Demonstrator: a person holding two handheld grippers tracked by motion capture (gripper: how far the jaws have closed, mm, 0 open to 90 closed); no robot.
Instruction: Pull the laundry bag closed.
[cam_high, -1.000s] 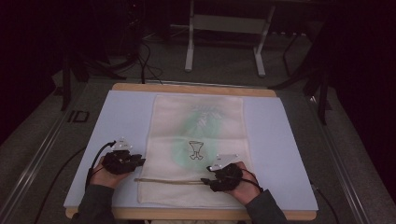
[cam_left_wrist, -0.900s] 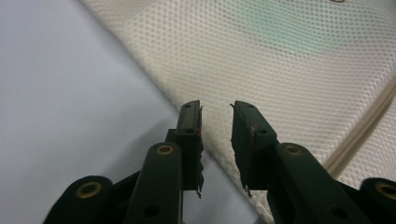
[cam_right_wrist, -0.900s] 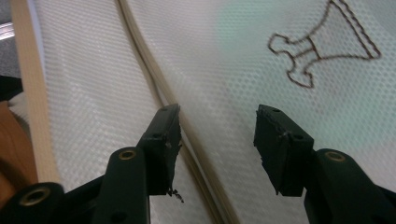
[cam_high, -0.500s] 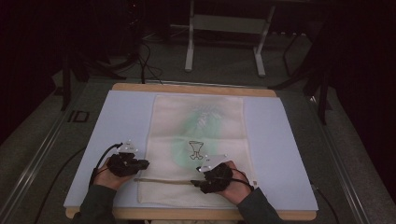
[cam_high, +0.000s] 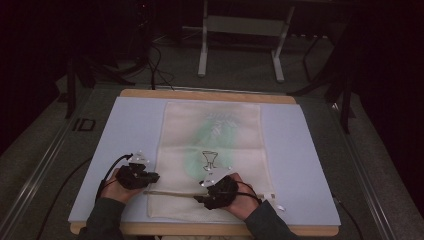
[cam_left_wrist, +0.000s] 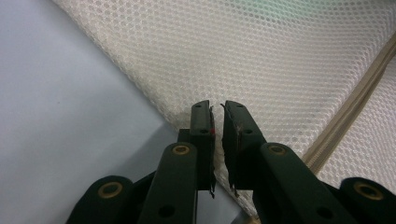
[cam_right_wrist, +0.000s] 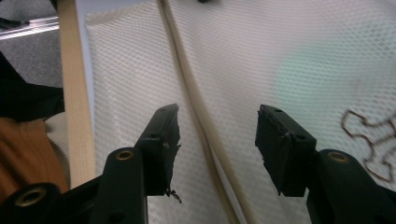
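The surface (cam_high: 310, 165) lies bare on both sides of the mesh bag (cam_high: 212, 145), which lies flat at its middle, near edge close to the person. The bag is cream netting over green cloth, with a zipper (cam_high: 172, 193) across. The left hand-held gripper (cam_high: 150, 178) pinches the bag's left edge; the right hand-held gripper (cam_high: 200, 199) stands wide astride the zipper.

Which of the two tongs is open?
The right tongs: jaws spread wide over the mesh bag's zipper. The left tongs are nearly shut at the bag's edge.
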